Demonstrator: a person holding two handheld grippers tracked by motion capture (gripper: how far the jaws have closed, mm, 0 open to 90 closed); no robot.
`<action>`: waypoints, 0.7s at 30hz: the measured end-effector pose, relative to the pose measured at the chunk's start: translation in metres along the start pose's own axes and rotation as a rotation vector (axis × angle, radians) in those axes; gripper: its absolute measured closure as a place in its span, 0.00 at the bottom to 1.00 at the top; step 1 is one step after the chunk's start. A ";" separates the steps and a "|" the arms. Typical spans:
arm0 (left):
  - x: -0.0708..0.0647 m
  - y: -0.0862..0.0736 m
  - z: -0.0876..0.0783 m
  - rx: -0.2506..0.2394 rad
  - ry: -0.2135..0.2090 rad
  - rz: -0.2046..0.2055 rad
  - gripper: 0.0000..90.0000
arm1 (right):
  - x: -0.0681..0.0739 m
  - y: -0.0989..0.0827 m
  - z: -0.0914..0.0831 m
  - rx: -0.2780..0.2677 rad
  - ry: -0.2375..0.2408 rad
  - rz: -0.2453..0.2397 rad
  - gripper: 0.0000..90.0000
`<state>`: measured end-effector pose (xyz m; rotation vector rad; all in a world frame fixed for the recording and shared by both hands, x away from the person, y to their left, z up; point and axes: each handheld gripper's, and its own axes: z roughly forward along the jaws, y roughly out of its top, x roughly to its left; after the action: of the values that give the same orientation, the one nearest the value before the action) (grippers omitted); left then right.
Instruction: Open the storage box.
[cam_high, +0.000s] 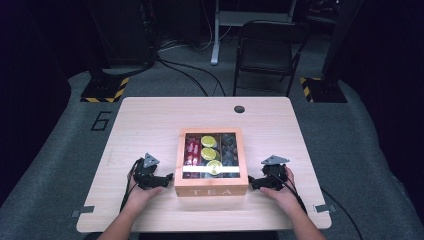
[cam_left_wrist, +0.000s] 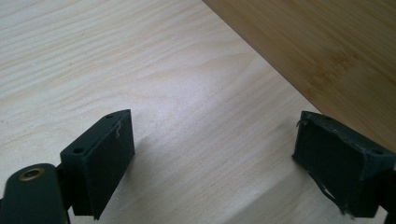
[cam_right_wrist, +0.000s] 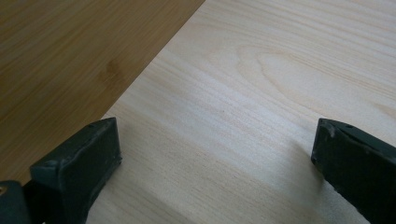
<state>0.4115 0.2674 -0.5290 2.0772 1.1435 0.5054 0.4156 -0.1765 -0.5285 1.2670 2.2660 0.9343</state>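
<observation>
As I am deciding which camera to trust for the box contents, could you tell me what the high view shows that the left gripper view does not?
High view alone: the tea box lid window, red packets, yellow rounds, both hands, the right gripper and a chair.

Left gripper view alone: the left gripper pads close up, spread apart with nothing between.

Both: the pale wooden table and the box's side wall.

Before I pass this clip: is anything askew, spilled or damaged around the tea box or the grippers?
Nothing spilled or askew. The tea box sits square on the table, lid closed, its packets in tidy rows. Both grippers rest open beside it, left gripper and right gripper. One small oddity: the left gripper's pads look frayed at the edges.
</observation>
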 end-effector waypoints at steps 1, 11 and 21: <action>-0.001 0.000 -0.001 0.000 0.005 -0.006 0.15 | 0.000 0.000 -0.001 0.006 0.004 -0.001 0.02; -0.002 0.006 -0.009 -0.004 -0.016 -0.019 0.28 | -0.003 0.003 -0.009 0.028 0.005 0.014 0.22; -0.006 0.013 -0.024 -0.021 -0.027 -0.055 0.35 | -0.001 0.008 -0.028 0.002 -0.007 0.013 0.28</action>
<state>0.4004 0.2671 -0.5032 2.0235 1.1711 0.4598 0.4036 -0.1847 -0.5029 1.2857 2.2563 0.9309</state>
